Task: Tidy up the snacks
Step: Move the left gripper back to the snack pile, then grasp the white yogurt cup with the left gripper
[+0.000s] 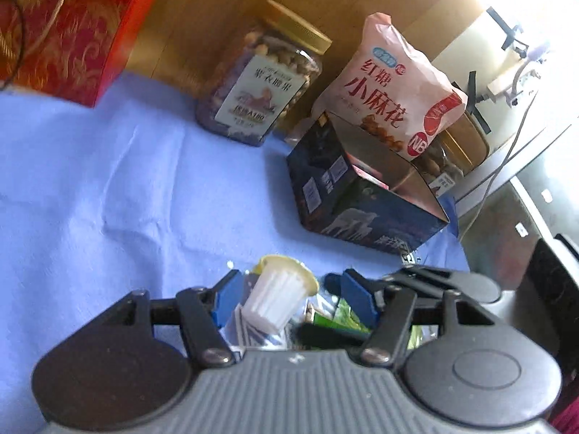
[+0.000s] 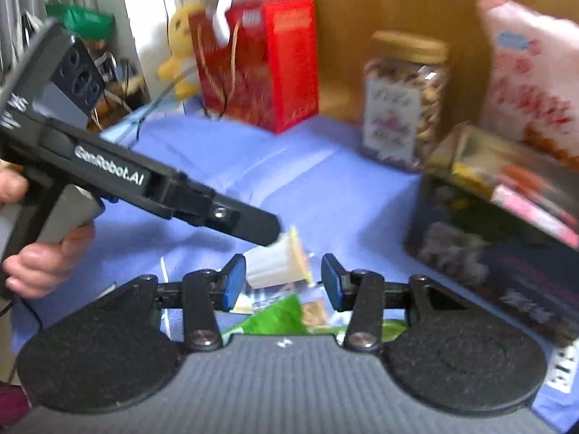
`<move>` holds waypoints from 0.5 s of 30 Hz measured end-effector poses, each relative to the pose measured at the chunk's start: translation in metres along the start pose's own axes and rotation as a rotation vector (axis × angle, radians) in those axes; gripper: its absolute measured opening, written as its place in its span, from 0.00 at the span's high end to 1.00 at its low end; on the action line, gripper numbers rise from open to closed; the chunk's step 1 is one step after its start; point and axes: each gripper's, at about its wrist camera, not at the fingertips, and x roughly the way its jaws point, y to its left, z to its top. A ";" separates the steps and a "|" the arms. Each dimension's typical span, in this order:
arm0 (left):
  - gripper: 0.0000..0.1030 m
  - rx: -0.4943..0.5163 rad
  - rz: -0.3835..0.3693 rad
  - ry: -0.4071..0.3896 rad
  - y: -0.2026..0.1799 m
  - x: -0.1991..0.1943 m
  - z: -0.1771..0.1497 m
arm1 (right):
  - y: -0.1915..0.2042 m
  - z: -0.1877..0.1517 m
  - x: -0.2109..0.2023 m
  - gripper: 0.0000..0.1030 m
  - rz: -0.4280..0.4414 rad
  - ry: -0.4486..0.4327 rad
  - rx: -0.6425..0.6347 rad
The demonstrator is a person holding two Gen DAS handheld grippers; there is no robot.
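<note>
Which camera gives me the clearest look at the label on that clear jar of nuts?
The left wrist view. There the nut jar is sharp enough to show its white label's print and gold lid. In the right wrist view the same jar is fully visible but motion-blurred, so the label is only a pale smear.

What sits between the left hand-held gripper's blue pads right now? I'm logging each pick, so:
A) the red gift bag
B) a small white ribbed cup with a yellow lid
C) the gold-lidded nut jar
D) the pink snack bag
B: the small white ribbed cup lies tilted between the left hand-held gripper pads.
</note>
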 end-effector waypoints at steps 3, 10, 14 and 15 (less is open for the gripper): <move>0.39 0.000 0.017 0.009 0.007 0.001 -0.010 | 0.013 -0.003 0.016 0.51 -0.018 0.025 -0.024; 0.40 -0.060 -0.008 0.007 0.026 -0.028 -0.032 | 0.040 -0.004 0.021 0.48 0.021 0.002 -0.100; 0.40 -0.083 -0.022 0.002 0.028 -0.044 -0.047 | 0.055 -0.010 0.029 0.42 0.045 0.035 -0.134; 0.40 -0.085 -0.026 -0.005 0.028 -0.047 -0.051 | 0.061 -0.012 0.031 0.40 0.044 0.041 -0.144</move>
